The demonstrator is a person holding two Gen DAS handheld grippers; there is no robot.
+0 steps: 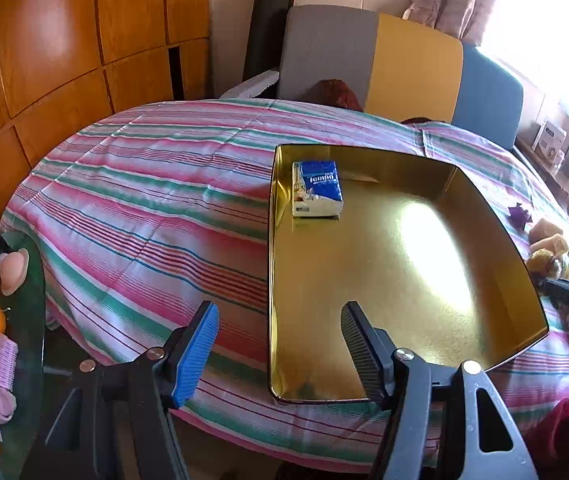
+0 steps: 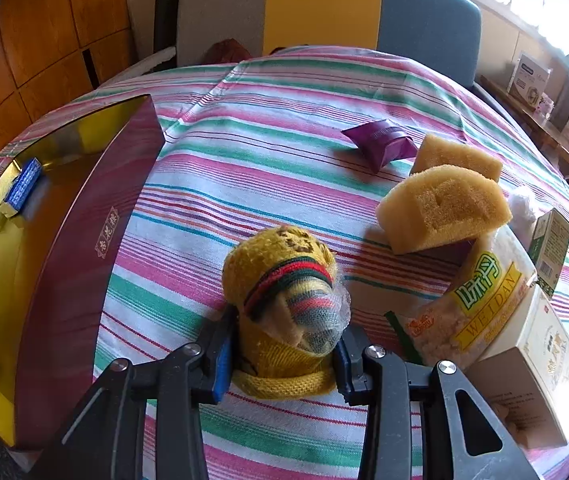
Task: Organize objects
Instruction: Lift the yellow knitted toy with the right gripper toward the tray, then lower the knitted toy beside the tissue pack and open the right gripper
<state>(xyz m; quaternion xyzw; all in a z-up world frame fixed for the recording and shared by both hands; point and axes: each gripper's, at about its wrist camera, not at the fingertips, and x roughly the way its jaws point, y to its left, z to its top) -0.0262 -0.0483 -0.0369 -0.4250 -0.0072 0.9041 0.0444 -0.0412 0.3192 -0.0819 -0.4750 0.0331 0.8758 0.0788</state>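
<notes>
Left wrist view: the left gripper [image 1: 280, 346] is held with jaws apart and empty above the near rim of a gold tray [image 1: 364, 360], in whose far left corner a tissue pack [image 1: 316, 188] is laid. Right wrist view: the right gripper [image 2: 282, 354] is clamped on a knitted bundle [image 2: 284, 300] resting on the striped cloth [image 2: 264, 120], between the tray and two sponges [image 2: 444, 208].

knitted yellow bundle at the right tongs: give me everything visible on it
The knitted yellow bundle looks like soft wool, mustard yellow with red, green and black stripes and a brown motif on top. A clear, bubble-wrap-like film shows at its open end. It sits on the striped cloth, right of the gold-lined box. The right tongs are closed on its lower part, pads pressing both sides.
</notes>
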